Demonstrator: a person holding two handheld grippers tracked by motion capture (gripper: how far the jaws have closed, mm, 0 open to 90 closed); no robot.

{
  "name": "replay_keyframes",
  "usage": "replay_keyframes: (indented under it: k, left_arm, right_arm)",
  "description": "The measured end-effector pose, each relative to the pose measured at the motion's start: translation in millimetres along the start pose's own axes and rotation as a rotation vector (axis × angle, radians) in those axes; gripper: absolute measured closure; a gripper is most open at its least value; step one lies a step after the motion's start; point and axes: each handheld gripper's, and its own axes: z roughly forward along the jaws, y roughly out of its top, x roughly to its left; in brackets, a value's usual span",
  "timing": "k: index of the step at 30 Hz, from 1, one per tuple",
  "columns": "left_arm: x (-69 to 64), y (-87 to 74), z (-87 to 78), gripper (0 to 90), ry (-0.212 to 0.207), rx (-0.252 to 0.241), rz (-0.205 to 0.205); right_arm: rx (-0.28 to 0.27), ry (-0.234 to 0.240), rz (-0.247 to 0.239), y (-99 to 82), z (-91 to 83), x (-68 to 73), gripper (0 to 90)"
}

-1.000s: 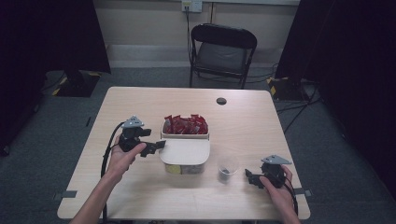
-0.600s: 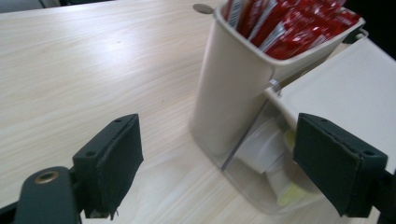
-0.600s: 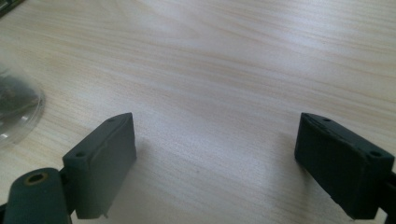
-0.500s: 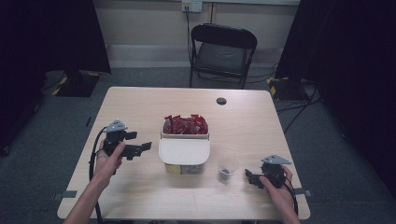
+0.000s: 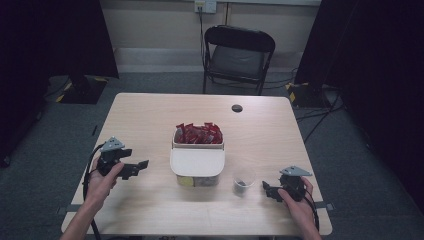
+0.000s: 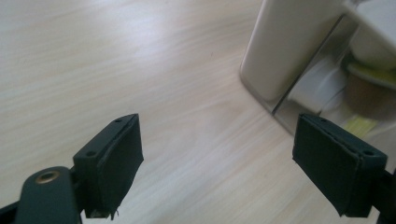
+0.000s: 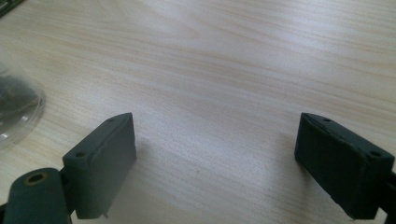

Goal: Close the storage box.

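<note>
Where carpet point(image 5: 45, 150) spreads, wooden table point(image 5: 150, 115) stands.

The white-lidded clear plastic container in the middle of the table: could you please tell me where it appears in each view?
High view: the white-lidded clear plastic container sits at the centre, just in front of the tray of red packets.
Left gripper view: it is in the upper right corner, beyond the right jaw.
Right gripper view: bare table, with the clear plastic cup at the left edge.
Shared landmark: the light wooden table top.
</note>
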Motion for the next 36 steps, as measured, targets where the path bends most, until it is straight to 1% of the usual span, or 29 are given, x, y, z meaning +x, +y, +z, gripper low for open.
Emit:
replay_keyframes:
  k: [2,4,5,7,8,9,10,12,13,14,15,16,17,18,19,20,21,22,24,25,26,27,30,31,33,34,35,36]
  left_arm:
    - [2.4,-6.5,-1.6,15.7,0.010,-0.003,-0.009]
    - [4.7,-13.0,-2.6,15.7,0.022,0.012,-0.026]
    - [5.6,-16.4,-3.3,15.7,0.030,0.007,-0.029]
    - [6.1,-21.3,-2.6,15.7,0.030,0.011,-0.039]
    - [6.1,-24.0,-1.9,15.8,0.036,0.021,-0.039]
    - [5.8,-32.8,1.6,15.8,0.037,0.061,-0.035]
    - [5.8,-32.8,1.6,15.8,0.037,0.061,-0.035]
    - [5.6,-39.6,4.9,15.9,0.040,0.088,-0.048]
    - [4.8,-44.3,7.4,15.9,0.051,0.106,-0.042]
    - [4.8,-44.3,7.4,15.9,0.051,0.106,-0.042]
    - [4.9,-48.0,11.6,15.9,0.061,0.128,-0.030]
    - [4.9,-48.0,11.6,16.1,0.061,0.128,-0.030]
    - [5.2,-50.3,13.7,16.1,0.082,0.115,-0.042]
    - [5.5,-51.7,15.4,16.2,0.094,0.113,-0.048]
    - [6.1,-55.7,19.0,16.1,0.108,0.148,-0.027]
    - [6.1,-55.7,19.0,15.9,0.108,0.148,-0.027]
    - [6.0,-58.5,21.0,15.9,0.112,0.149,-0.014]
    - [5.5,-59.9,22.1,14.7,0.131,0.143,0.009]
    - [5.7,-60.9,22.5,14.3,0.135,0.136,0.009]
    - [6.6,-63.2,22.6,13.1,0.142,0.121,0.023]
    - [6.6,-63.2,22.6,11.1,0.142,0.121,0.023]
    - [7.9,-65.3,23.6,8.2,0.143,0.100,0.020]
    - [9.0,-66.3,24.2,6.5,0.146,0.098,0.022]
    - [8.3,-66.6,24.4,6.6,0.150,0.092,0.015]
    - [8.5,-66.5,24.5,6.5,0.149,0.093,0.013]
    - [9.0,-66.0,24.6,6.0,0.155,0.102,0.017]
    - [8.9,-65.8,25.1,3.7,0.159,0.107,0.010]
    - [8.9,-65.8,25.1,3.7,0.159,0.107,0.010]
  right_arm:
    - [0.000,0.000,0.000,0.0,0.0,0.0,12.0]
    - [0.000,0.000,0.000,0.0,0.0,0.0,12.0]
    - [0.000,0.000,0.000,0.0,0.0,0.0,12.0]
    - [0.001,0.000,-0.001,0.0,0.0,-0.1,12.0]
    - [0.000,0.001,-0.001,0.0,0.0,-0.1,12.0]
    - [0.001,0.000,-0.001,0.0,0.0,-0.1,12.0]
    - [0.001,0.000,-0.001,0.0,0.0,-0.1,12.0]
    - [0.001,0.001,-0.001,0.0,0.0,-0.1,12.0]
    - [0.000,0.001,-0.002,0.0,0.0,-0.2,12.0]
    - [0.000,0.000,-0.002,0.0,0.0,-0.1,12.0]
    - [0.000,0.000,-0.001,0.0,0.0,-0.1,12.0]
    - [0.000,0.000,-0.001,0.0,0.0,-0.1,12.0]
    - [0.000,0.001,-0.002,0.0,0.0,-0.1,12.0]
    - [0.000,0.001,-0.002,0.0,0.0,-0.2,12.0]
    - [0.000,0.002,-0.003,0.0,0.0,-0.2,12.0]
    - [0.000,0.002,-0.003,0.0,0.0,-0.2,12.0]
    - [0.000,0.002,-0.003,0.0,0.0,-0.2,12.0]
    - [0.000,0.001,-0.002,0.0,-0.1,-0.2,12.0]
    - [0.000,0.002,-0.003,0.0,-0.1,-0.3,12.0]
    - [0.001,0.002,-0.003,-0.1,-0.1,-0.3,12.0]
    - [0.001,0.002,-0.003,-0.1,-0.1,-0.3,12.0]
    - [0.000,0.002,-0.003,-0.1,-0.1,-0.3,12.0]
    - [0.001,0.003,-0.003,-0.1,-0.1,-0.3,12.0]
    - [-0.001,0.003,-0.003,-0.2,0.0,-0.2,12.0]
    - [-0.001,0.003,-0.003,-0.2,-0.1,-0.3,12.0]
    - [0.000,0.002,-0.003,-0.2,-0.1,-0.3,12.0]
    - [0.000,0.003,-0.002,-0.2,0.0,-0.3,11.8]
    - [0.000,0.003,-0.002,-0.2,0.0,-0.3,11.8]
